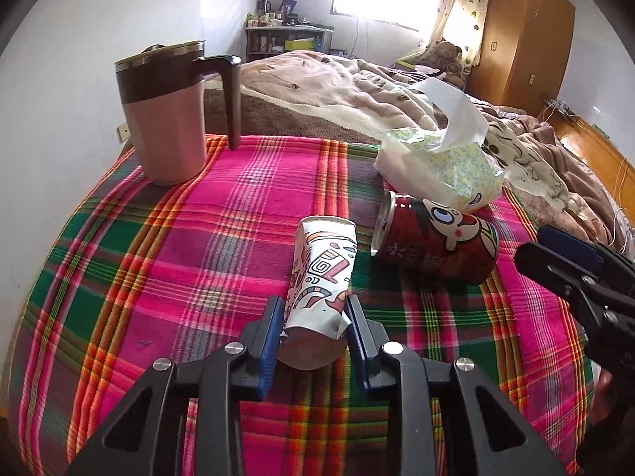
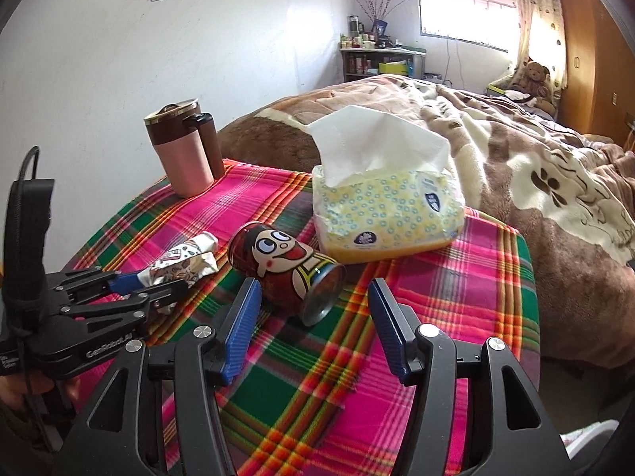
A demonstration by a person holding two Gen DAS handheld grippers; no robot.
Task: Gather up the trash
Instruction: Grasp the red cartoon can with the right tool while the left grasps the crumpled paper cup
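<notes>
A crushed paper carton [image 1: 323, 269] with a colourful print lies on the plaid cloth, and my left gripper [image 1: 315, 309] is shut on its near end, blue pads pressing both sides. To its right lies a red can [image 1: 432, 242] with a cartoon face, on its side. In the right wrist view my right gripper [image 2: 313, 289] stands open, and the can's [image 2: 285, 269] base end lies between its fingertips without being pressed. The left gripper [image 2: 162, 281] holds the carton [image 2: 186, 261] at the left there. The right gripper's tips [image 1: 535, 246] show at the right edge of the left wrist view.
A pink lidded mug [image 1: 166, 115] stands at the far left of the plaid-covered table [image 1: 198, 258]. A yellow tissue pack [image 2: 389, 214] sits just behind the can. Beyond the table is a bed [image 2: 516, 150] with brown blankets; a wooden wardrobe [image 1: 524, 35] stands at far right.
</notes>
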